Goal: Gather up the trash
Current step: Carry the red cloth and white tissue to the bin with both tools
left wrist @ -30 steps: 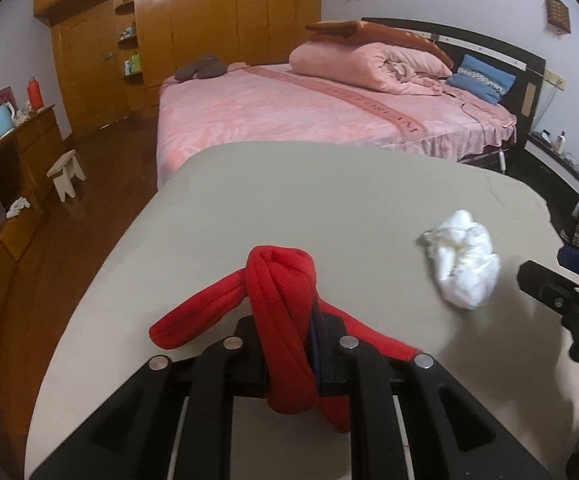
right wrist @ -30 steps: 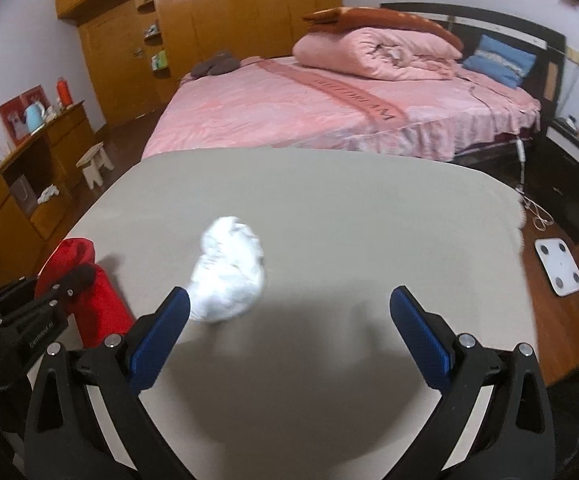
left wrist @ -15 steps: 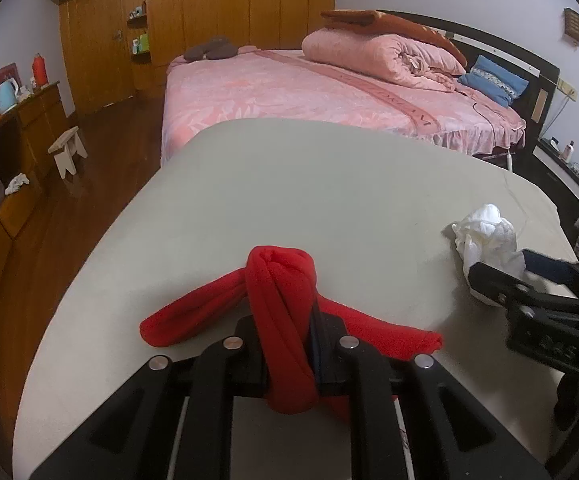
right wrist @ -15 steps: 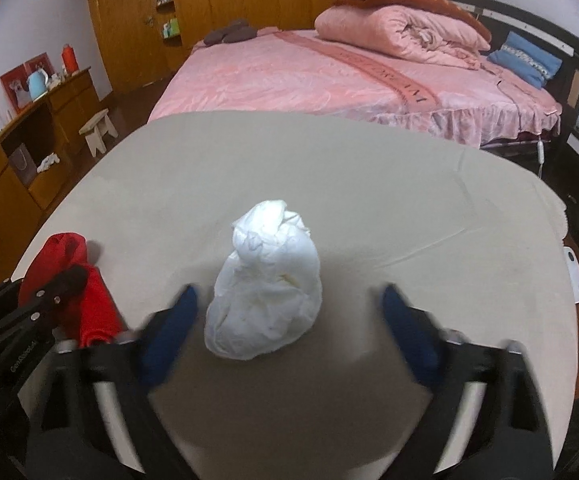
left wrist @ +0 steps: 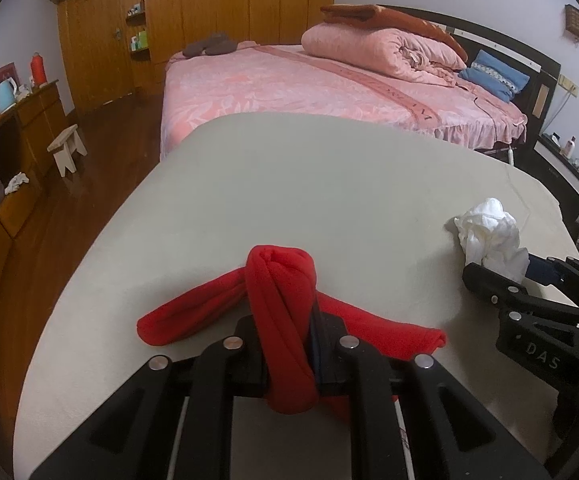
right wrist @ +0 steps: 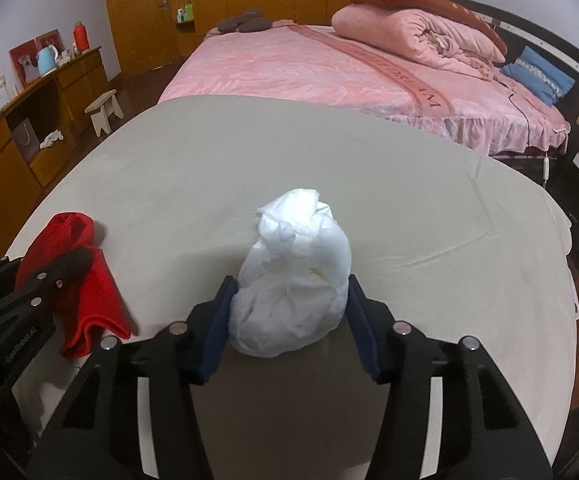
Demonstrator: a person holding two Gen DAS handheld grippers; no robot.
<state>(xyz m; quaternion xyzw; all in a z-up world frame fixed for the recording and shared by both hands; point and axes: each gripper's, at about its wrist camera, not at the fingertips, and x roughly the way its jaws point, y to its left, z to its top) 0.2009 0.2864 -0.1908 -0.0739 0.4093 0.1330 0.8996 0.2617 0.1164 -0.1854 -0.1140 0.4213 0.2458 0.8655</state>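
My left gripper [left wrist: 289,344] is shut on a red cloth [left wrist: 281,312], which drapes over the fingers onto the grey table [left wrist: 309,184]; the cloth also shows at the left of the right wrist view [right wrist: 77,276]. My right gripper [right wrist: 289,312] is shut on a crumpled white tissue wad [right wrist: 293,288], its blue pads [right wrist: 219,320] pressing both sides. In the left wrist view the wad [left wrist: 489,236] sits at the right with the right gripper [left wrist: 529,276] around it.
A pink bed [right wrist: 349,76] with a rolled quilt stands beyond the table's far edge. A wooden sideboard [right wrist: 29,120] and a small stool [right wrist: 103,110] stand at the left on the dark wood floor. Wardrobes line the back wall.
My right gripper moved left and forward over the white wad and closed from wide open onto it. My left gripper kept its hold on the red cloth.
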